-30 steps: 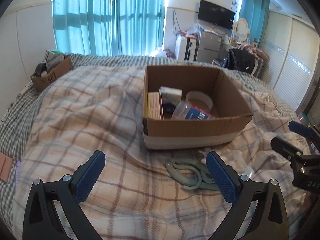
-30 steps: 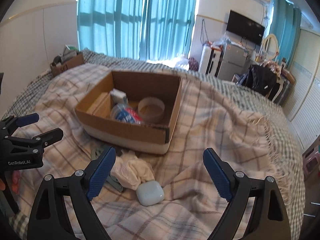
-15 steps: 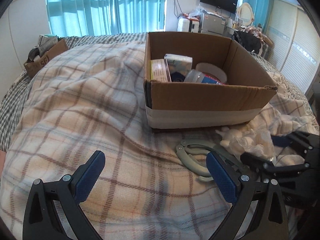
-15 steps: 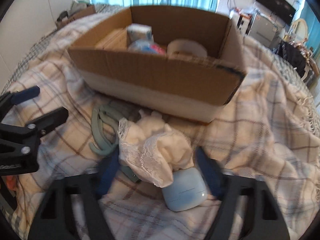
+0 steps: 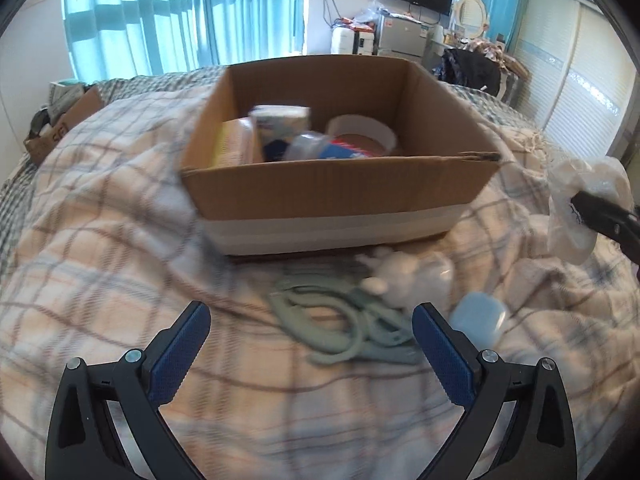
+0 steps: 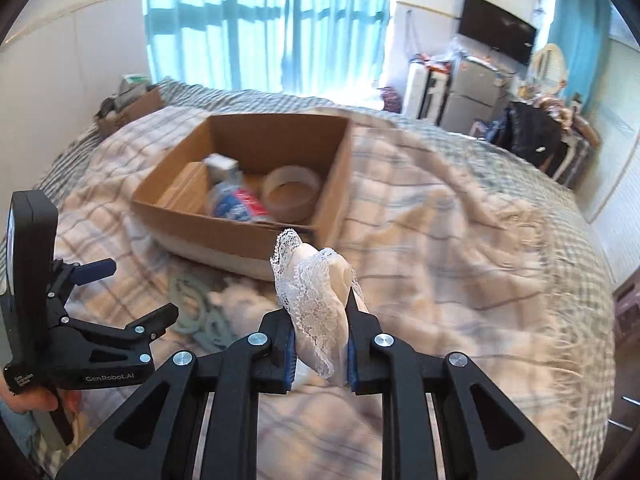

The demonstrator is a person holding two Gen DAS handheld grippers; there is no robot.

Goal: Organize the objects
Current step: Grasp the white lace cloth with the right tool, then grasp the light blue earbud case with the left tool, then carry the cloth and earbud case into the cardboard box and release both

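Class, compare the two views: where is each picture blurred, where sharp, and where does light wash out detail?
Left wrist view: the scissors and box contents smear with motion, while the left claw stays crisp. Right wrist view: the blanket streaks, but the lace cloth in the right claw is sharp. Both: bright curtains, bowed edges.
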